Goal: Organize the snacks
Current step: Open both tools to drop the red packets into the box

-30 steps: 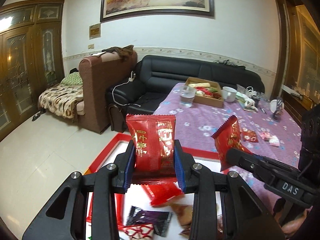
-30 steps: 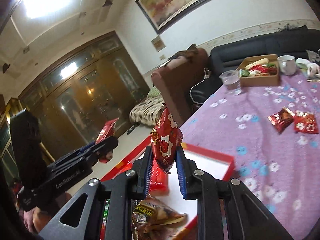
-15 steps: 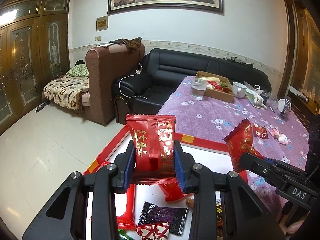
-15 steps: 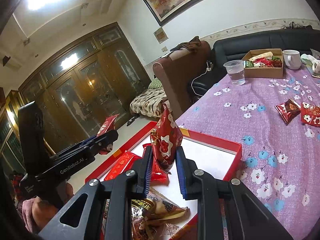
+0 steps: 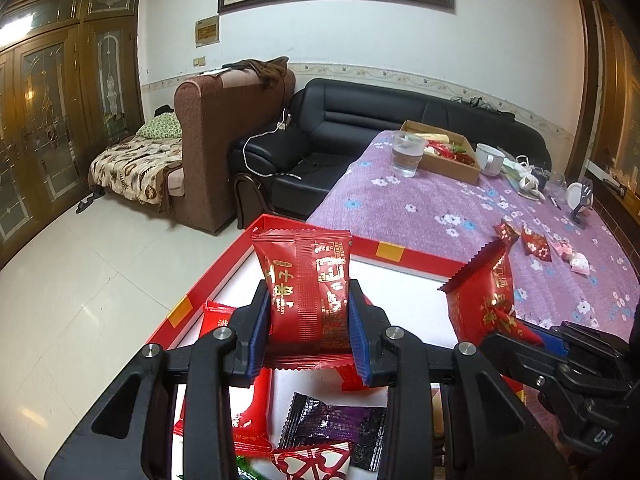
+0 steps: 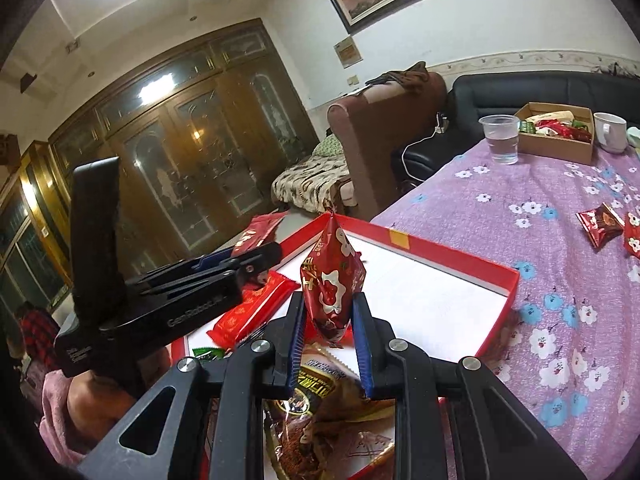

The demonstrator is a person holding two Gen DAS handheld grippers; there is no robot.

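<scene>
On the purple floral tablecloth sit one red tray and perhaps four loose sweets; each gripper, left and right, pinches one red packet.

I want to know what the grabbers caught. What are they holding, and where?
The left gripper pinches a red snack packet by its lower half. The right gripper pinches a red flowered packet by its lower end.
</scene>
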